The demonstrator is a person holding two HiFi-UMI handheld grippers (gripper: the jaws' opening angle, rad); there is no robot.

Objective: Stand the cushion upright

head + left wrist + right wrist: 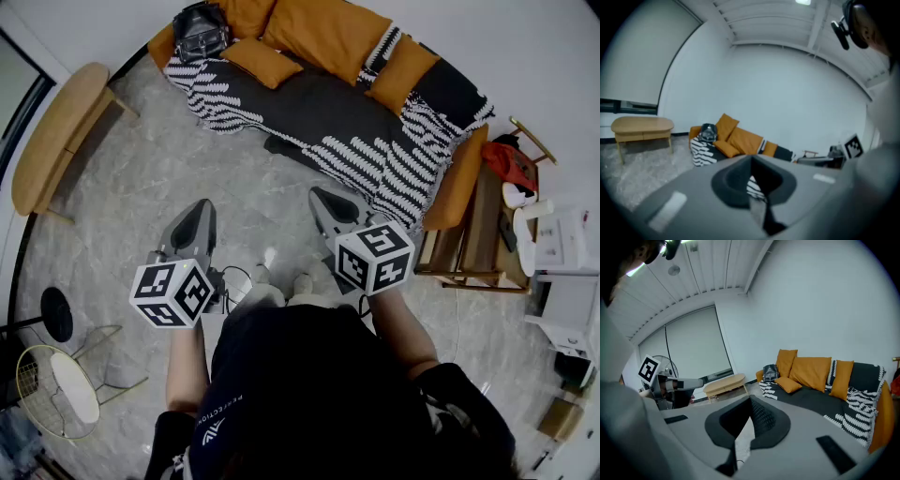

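Note:
A small orange cushion (262, 61) lies flat on the seat of a sofa (319, 108) draped with a black-and-white patterned throw; the same cushion (725, 148) (788, 384) shows in both gripper views. Larger orange cushions (333, 33) lean upright against the backrest. My left gripper (194, 225) and right gripper (325, 201) hover over the marble floor, well short of the sofa, both pointing toward it. In the gripper views the left gripper (751, 160) and the right gripper (750, 401) have their jaws together with nothing between them.
A black bag (200, 33) sits at the sofa's left end beside the flat cushion. A wooden bench (56, 131) stands at the left, with a fan (54, 314) and a wire side table (56, 389) nearer me. A wooden shelf (478, 239) stands right of the sofa.

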